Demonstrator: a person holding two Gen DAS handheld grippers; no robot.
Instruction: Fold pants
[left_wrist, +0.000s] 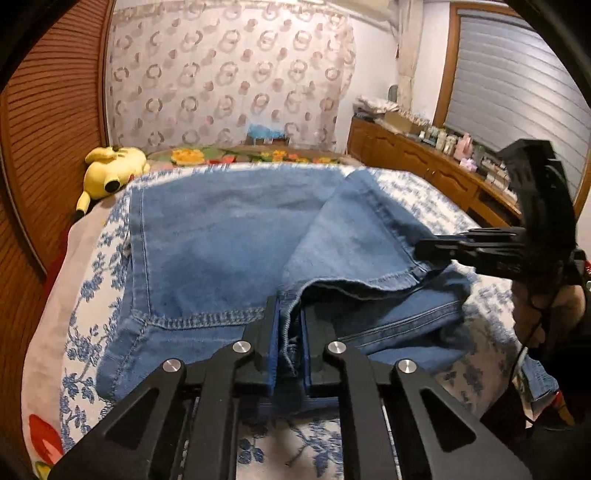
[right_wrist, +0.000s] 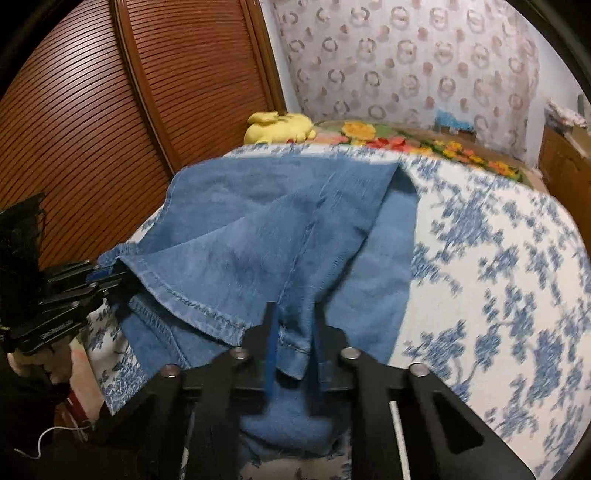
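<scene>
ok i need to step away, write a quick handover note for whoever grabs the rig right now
Left gripper: shut on the jeans, pinching a hem edge.
Right gripper: shut on the jeans, pinching the hem at the other corner.
Jeans lie on the bed; the leg ends are lifted and doubled back over the rest, so one fold is under way.
Done: both hem corners gripped and carried over the denim.
Left: lay the hems down, let go, smooth, probably fold once more.
Plush toy sits by the far edge, apart from the jeans.
</scene>
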